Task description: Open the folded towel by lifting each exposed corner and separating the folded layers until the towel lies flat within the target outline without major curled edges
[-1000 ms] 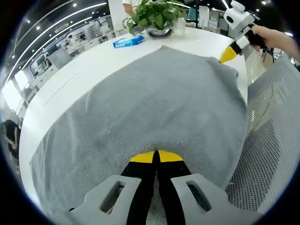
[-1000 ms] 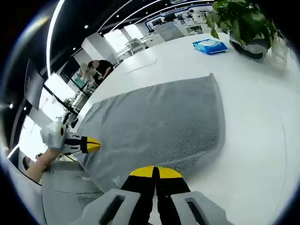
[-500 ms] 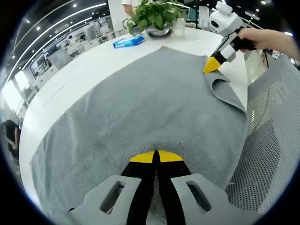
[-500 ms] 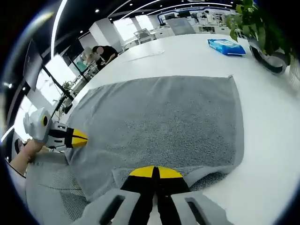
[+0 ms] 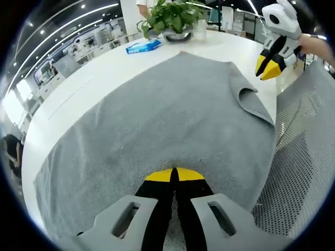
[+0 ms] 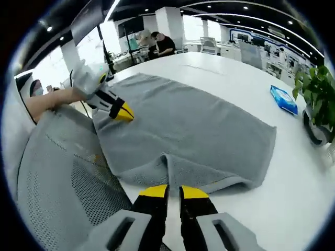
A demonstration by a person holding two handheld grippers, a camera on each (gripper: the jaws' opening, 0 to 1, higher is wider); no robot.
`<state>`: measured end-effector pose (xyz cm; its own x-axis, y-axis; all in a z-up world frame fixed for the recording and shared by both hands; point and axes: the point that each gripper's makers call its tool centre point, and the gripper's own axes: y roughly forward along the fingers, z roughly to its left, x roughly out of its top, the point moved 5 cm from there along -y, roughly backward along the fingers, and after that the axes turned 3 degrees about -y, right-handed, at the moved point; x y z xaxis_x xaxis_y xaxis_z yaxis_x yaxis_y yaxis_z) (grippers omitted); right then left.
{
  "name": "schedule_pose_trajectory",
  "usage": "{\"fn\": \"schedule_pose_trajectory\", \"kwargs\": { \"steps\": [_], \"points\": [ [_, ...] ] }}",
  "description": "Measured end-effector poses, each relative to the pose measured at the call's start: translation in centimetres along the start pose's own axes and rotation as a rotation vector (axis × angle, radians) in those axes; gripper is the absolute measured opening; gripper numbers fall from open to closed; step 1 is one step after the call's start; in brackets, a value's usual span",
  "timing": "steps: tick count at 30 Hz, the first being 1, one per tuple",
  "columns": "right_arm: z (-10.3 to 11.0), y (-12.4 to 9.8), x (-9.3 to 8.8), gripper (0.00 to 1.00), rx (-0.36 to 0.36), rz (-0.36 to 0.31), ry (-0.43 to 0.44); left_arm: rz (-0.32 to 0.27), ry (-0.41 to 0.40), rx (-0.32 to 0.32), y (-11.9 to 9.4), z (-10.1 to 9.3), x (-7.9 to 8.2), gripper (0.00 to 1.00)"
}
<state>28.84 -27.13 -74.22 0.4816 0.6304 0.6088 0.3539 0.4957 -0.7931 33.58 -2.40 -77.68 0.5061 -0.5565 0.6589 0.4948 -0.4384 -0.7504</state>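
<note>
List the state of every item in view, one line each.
Towel: spread on the table, one corner folded over.
Left claw: shut on the towel's near edge.
Right claw: slightly open, holding nothing.
Blue packet: lying flat.
Potted plant: upright.

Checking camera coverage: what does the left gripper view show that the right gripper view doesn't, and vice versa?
Left gripper view alone: the left gripper shut on the towel's near edge, the right gripper lifted off the towel, and a glass by the plant.

Right gripper view alone: the right gripper's slightly parted jaws, a person's forearm, people in the background.

Both: grey towel with a folded-over corner, blue packet, potted plant, mesh chair.
</note>
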Motion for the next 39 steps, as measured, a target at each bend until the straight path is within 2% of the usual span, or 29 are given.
{"fn": "schedule_pose_trajectory", "kwargs": {
  "steps": [2, 4, 5, 6, 8, 9, 14, 18, 19, 24, 29, 32, 36, 39],
  "points": [
    [0.1, 1.0, -0.2, 0.05, -0.003, 0.011, -0.012, 0.0, 0.002, 0.0, 0.0, 0.0, 0.0, 0.01],
    [0.5, 1.9, -0.5, 0.06, 0.023, 0.063, -0.054, -0.001, 0.004, 0.001, 0.0, 0.0, 0.0, 0.01],
    [0.3, 2.1, -0.7, 0.06, 0.002, 0.085, -0.072, -0.002, 0.004, 0.001, 0.0, 0.0, 0.0, 0.01],
    [-0.2, 2.3, -1.0, 0.06, -0.042, 0.135, -0.13, -0.002, 0.004, 0.001, 0.0, 0.0, 0.0, 0.01],
    [-0.6, 2.5, -1.0, 0.05, -0.066, 0.138, -0.165, -0.002, 0.003, 0.001, 0.1, 0.0, 0.0, 0.01],
    [-0.5, 2.7, -1.1, 0.05, -0.056, 0.139, -0.146, -0.002, 0.004, 0.001, 0.1, 0.0, 0.0, 0.01],
    [-0.4, 2.8, -1.5, 0.03, -0.038, 0.161, -0.154, -0.002, -0.002, -0.004, 0.1, 0.0, 0.0, 0.01],
    [-0.7, 2.7, -1.7, 0.01, -0.006, 0.125, -0.036, -0.001, -0.006, -0.005, 0.1, 0.0, 0.0, 0.01],
    [-0.8, 2.5, -1.7, 0.01, -0.003, 0.123, -0.031, -0.001, -0.006, -0.005, 0.1, 0.0, 0.0, 0.01],
    [-0.5, 0.0, -1.3, 0.0, -0.018, 0.127, -0.012, -0.003, -0.011, -0.004, 0.0, 0.0, -0.1, 0.01],
    [-0.4, -2.7, -2.0, 0.0, -0.041, 0.139, 0.02, -0.003, -0.011, -0.005, 0.0, 0.0, -0.1, 0.01],
    [0.0, -4.1, -3.2, 0.0, -0.046, 0.215, 0.02, -0.002, -0.009, -0.005, 0.0, 0.0, -0.1, 0.01],
    [-0.2, -5.4, -5.2, 0.0, -0.085, 0.376, -0.071, -0.001, -0.008, -0.005, 0.0, 0.0, 0.0, 0.01],
    [-0.2, -5.2, -6.4, 0.0, -0.071, 0.42, -0.071, 0.0, -0.01, -0.005, 0.0, 0.0, 0.0, 0.01]
  ]
}}
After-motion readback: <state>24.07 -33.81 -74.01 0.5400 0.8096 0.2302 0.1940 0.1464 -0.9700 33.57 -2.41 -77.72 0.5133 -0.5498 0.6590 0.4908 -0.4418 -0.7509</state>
